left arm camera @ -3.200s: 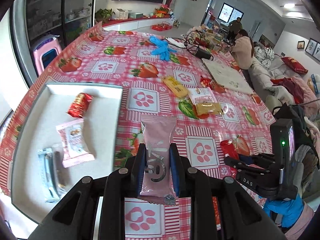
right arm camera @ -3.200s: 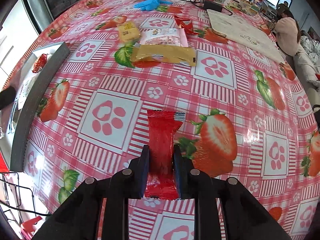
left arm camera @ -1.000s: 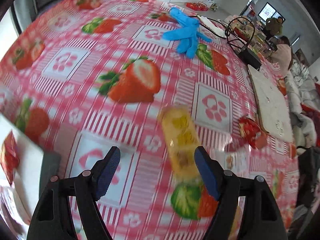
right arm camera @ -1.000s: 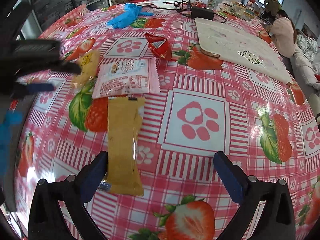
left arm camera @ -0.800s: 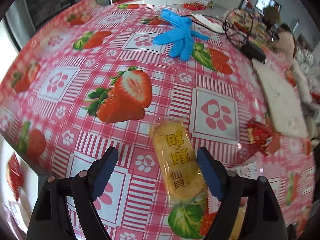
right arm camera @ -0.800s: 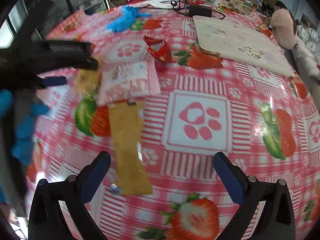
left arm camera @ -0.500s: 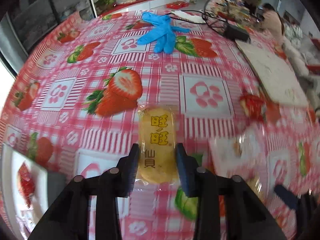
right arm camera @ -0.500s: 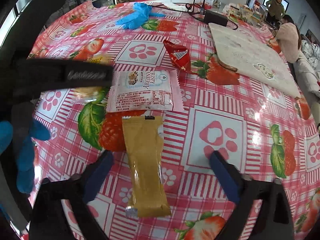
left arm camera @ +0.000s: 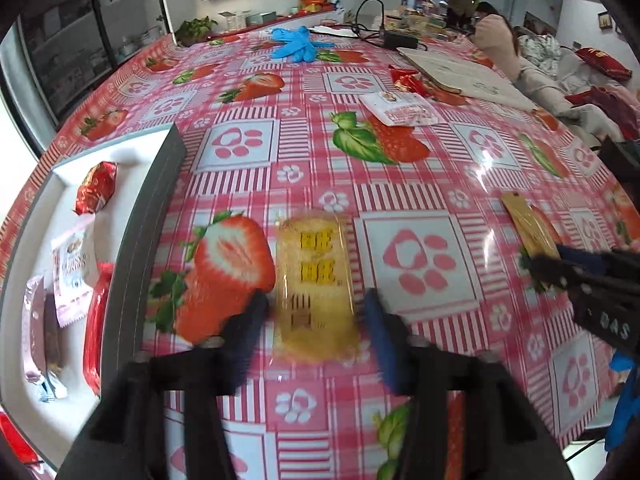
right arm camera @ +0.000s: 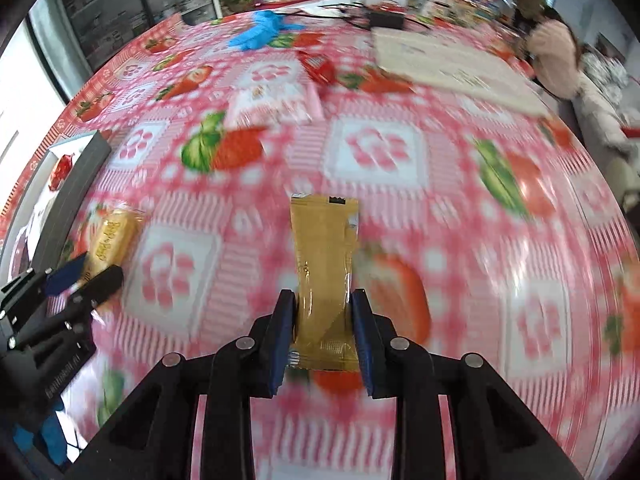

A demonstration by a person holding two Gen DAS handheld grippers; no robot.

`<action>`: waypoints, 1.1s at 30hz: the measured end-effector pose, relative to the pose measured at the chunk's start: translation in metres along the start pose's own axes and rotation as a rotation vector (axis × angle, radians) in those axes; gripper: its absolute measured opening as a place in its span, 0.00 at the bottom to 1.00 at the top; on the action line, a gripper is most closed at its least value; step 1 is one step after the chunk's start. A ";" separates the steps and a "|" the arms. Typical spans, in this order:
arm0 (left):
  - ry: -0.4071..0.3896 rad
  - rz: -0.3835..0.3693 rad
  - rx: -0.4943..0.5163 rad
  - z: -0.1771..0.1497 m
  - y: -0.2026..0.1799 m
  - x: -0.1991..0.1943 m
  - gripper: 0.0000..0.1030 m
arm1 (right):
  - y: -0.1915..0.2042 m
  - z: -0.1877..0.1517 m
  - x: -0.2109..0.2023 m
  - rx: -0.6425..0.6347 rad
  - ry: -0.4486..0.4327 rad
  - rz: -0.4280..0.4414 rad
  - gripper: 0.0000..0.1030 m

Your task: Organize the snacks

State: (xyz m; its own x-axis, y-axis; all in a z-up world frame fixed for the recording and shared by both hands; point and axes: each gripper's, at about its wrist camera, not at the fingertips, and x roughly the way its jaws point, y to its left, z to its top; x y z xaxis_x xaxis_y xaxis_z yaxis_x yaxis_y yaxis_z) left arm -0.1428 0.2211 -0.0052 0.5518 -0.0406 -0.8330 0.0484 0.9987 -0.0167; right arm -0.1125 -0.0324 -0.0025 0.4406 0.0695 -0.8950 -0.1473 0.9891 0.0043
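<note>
Snacks in both tongs, tray at nine o'clock

Left gripper (left arm camera: pixel 314 336) straddles the yellow rice-cracker packet (left arm camera: pixel 316 280). Our jaws are opening, and gaps show on both sides of the packet, so nothing is pinched. The packet sits lengthwise between the fingers, at twelve o'clock from the tips, just right of the tray wall. We judge it a let-go short of the tray, or a re-grip.

Right gripper (right arm camera: pixel 322 332) has its jaws narrow and closing on the gold wafer packet (right arm camera: pixel 324 256). Pads press its lower end; the rest sticks out toward twelve o'clock, a hold that suits carrying it to the tray.

White tray (left arm camera: pixel 156 208) at nine o'clock in the left view holds a red foil sweet (left arm camera: pixel 96 188) at the far end, a pale pink packet (left arm camera: pixel 72 272), a red bar (left arm camera: pixel 94 332) along the near wall, and a mauve packet with a silvery one at the front.

Pink-and-white packet (left arm camera: pixel 404 110) and red wrapper (left arm camera: pixel 412 80) lie loose at one o'clock.
</note>
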 end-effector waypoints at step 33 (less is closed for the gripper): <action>-0.076 -0.001 -0.010 0.012 -0.002 0.025 1.00 | -0.008 -0.006 0.015 0.025 -0.155 -0.063 1.00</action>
State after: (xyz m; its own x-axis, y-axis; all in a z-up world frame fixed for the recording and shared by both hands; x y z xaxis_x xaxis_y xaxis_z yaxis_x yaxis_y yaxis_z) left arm -0.1187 0.2179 -0.0194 0.6131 -0.0439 -0.7888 0.0412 0.9989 -0.0235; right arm -0.1099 -0.0404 -0.0191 0.5801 0.0241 -0.8142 -0.0938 0.9949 -0.0373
